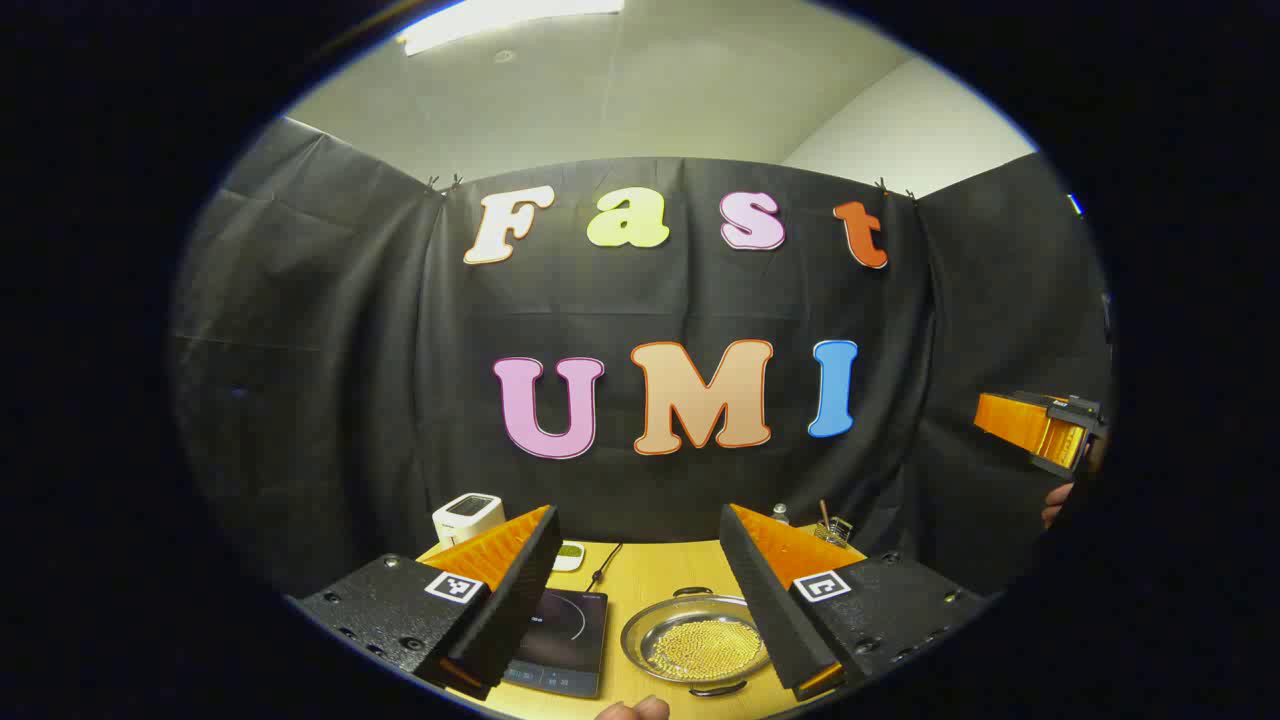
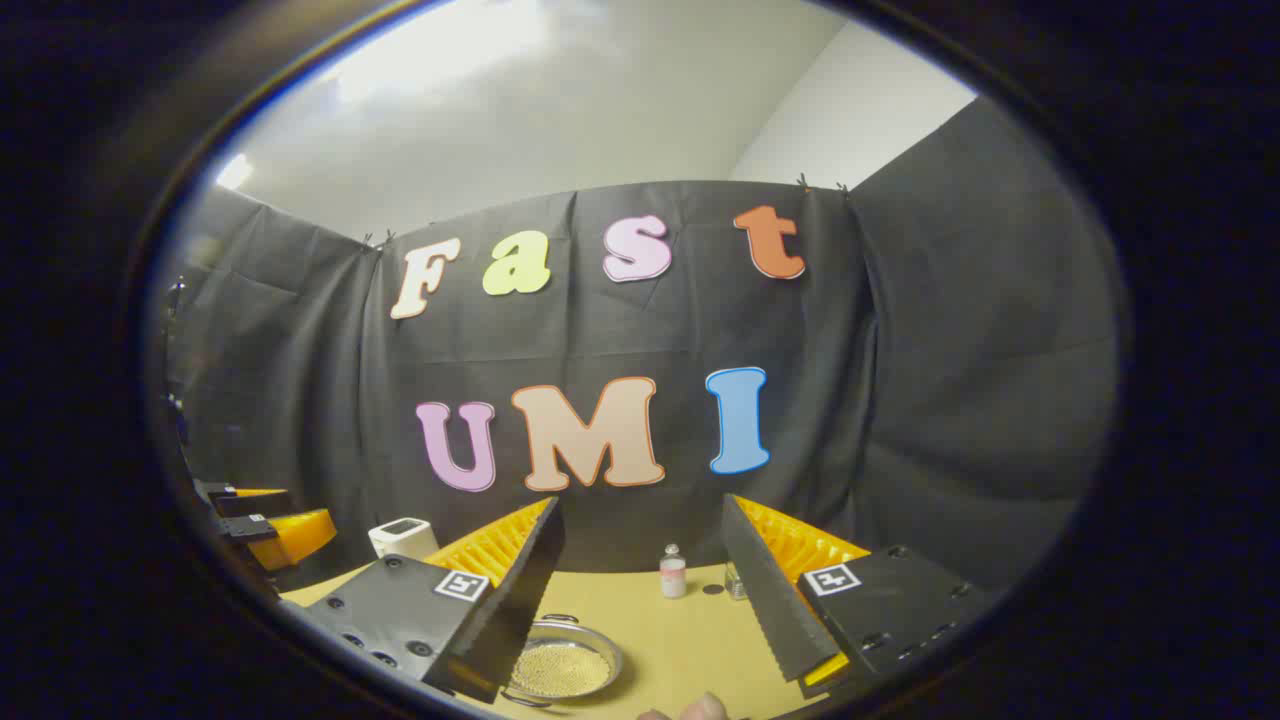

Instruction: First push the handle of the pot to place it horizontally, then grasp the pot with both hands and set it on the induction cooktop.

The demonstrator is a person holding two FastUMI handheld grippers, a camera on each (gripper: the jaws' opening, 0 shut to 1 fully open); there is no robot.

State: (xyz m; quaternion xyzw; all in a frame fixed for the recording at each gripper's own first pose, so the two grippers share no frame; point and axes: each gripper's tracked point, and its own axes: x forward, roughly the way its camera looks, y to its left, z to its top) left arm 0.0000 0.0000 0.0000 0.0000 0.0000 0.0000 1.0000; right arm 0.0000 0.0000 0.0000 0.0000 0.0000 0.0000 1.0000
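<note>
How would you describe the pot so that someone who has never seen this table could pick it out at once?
Start at the yellow wooden table in front of the black cloth wall. Near its front edge lies a flat black induction cooktop, and the shallow round silver metal pot sits just beside it. It is the one shiny dish there, with small loop handles and a bed of tiny golden beads inside.

A staged recording booth: black cloth wall (image 1: 330,400), yellow table (image 1: 650,580) with an induction cooktop (image 1: 560,640).
</note>
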